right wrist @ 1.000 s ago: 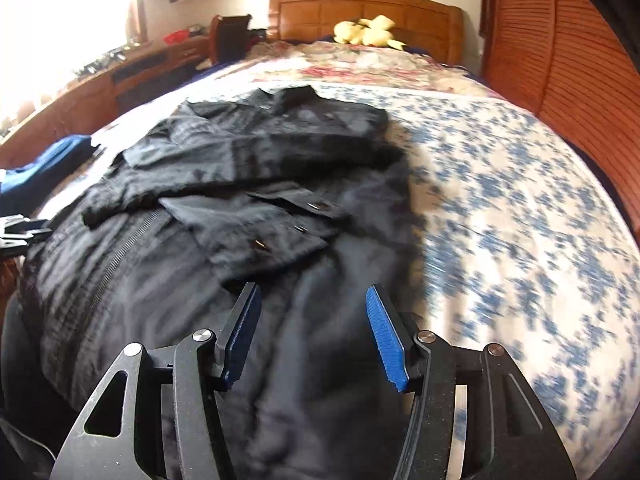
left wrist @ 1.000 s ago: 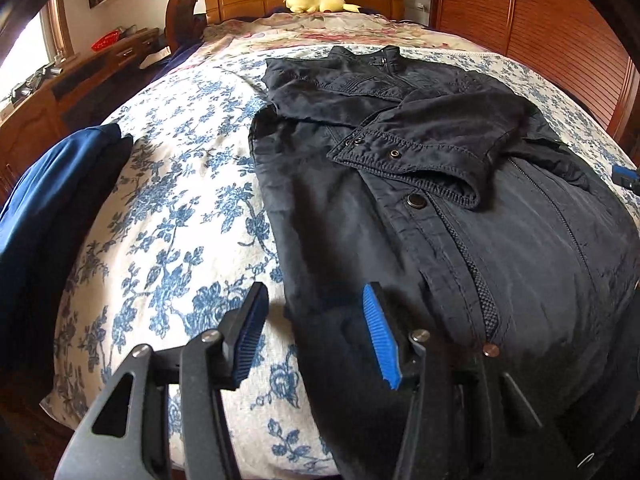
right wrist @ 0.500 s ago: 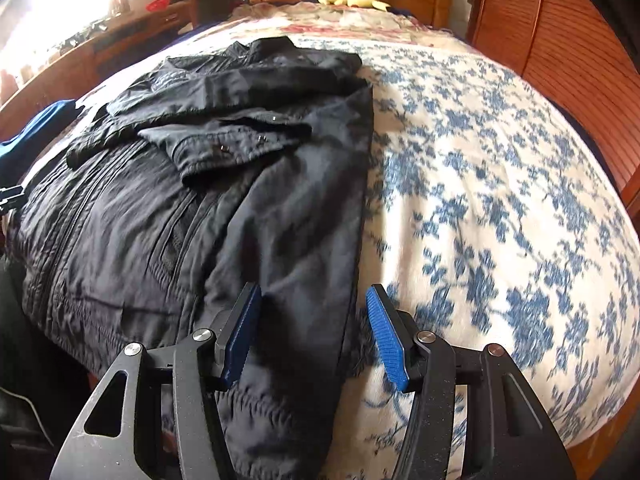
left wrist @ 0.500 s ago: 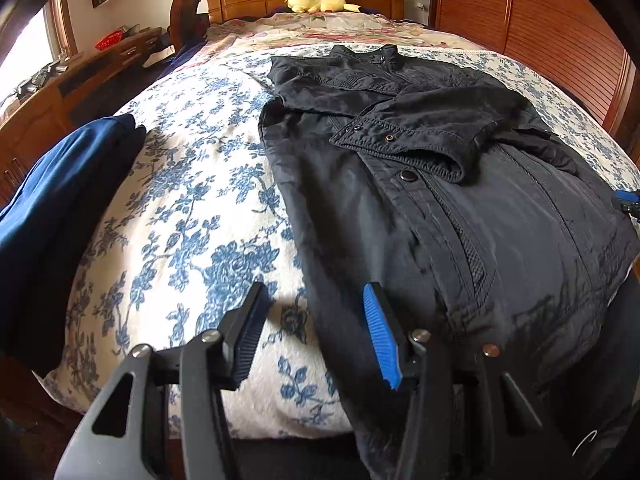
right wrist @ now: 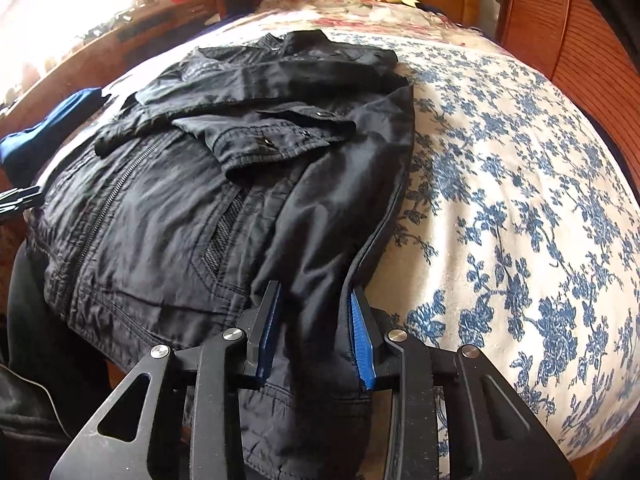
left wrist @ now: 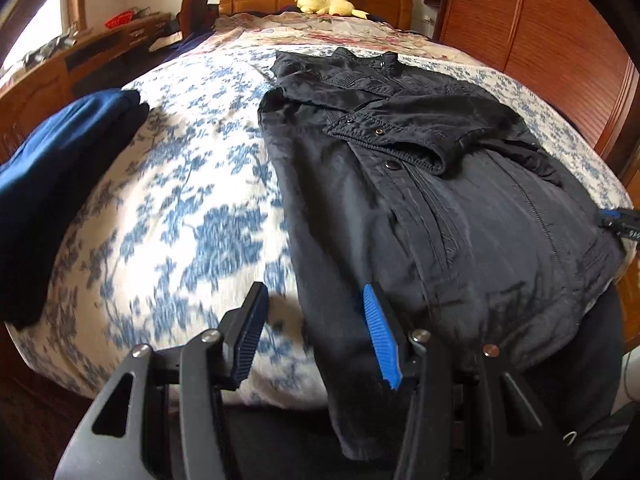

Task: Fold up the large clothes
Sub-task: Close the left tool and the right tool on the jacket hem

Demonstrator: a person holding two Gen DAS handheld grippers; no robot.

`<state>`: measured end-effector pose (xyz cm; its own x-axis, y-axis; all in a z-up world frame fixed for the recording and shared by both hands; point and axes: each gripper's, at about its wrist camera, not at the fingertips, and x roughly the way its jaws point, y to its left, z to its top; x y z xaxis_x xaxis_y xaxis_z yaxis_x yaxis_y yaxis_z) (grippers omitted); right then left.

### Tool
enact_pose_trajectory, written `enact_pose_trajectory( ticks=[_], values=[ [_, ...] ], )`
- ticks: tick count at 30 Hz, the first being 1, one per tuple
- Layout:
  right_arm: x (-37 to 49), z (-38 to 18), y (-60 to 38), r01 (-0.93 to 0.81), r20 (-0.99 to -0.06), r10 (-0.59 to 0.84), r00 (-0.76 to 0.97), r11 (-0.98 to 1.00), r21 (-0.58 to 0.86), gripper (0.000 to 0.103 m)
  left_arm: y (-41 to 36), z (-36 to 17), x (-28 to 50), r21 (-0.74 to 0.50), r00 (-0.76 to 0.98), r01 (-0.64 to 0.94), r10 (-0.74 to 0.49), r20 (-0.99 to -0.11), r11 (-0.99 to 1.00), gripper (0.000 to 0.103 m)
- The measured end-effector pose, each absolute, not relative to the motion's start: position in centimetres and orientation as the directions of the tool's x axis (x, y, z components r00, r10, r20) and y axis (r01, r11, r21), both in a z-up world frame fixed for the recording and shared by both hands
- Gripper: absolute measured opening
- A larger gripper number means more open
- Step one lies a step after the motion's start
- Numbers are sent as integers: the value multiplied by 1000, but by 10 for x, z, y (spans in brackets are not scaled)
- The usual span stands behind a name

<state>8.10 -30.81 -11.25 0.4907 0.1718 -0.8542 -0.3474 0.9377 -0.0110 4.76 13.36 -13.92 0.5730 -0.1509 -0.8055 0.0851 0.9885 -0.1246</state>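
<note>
The jacket (right wrist: 192,208) is lying face up across the foot half of the bed (right wrist: 520,184), collar toward the headboard, hem hanging over the foot edge. Both sleeves are already lying crossed over the chest, so the sleeve step appears done; the side folds and the final hem-to-collar fold appear to remain.

The right gripper (right wrist: 316,332) is sitting at the hem corner nearest the bed's right edge. Its fingers (right wrist: 362,344) have just been closing to a narrow gap, with a band of jacket cloth running between them; whether the pads are pressing yet cannot be told.

The left gripper (left wrist: 316,332) is hovering over the opposite hem corner, fingers (left wrist: 382,340) moderately wide, straddling the jacket's side edge and holding nothing.

A blue garment (left wrist: 52,184) is lying folded at the bed's left edge, well apart from the jacket. No containers are showing in either view.
</note>
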Motion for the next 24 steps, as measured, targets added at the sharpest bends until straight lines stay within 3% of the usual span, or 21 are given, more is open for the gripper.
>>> enact_pose_trajectory(
  ticks=[8, 12, 18, 24],
  values=[
    [85, -119, -316, -326, -852, 203, 483, 945, 40, 32, 128, -142, 44, -122, 572, 92, -153, -806, 988, 48],
    [85, -117, -313, -346, -844, 209, 494, 938, 30, 14, 125, -140, 46, -126, 569, 114, -169, -805, 985, 33],
    [86, -112, -312, -344, -829, 223, 513, 938, 39, 8, 121, -135, 49, -110, 559, 144, -173, -811, 983, 13],
    [88, -97, -311, -336, -794, 250, 554, 940, 62, 5, 117, -118, 52, -83, 583, 139, -149, -799, 987, 6]
  ],
)
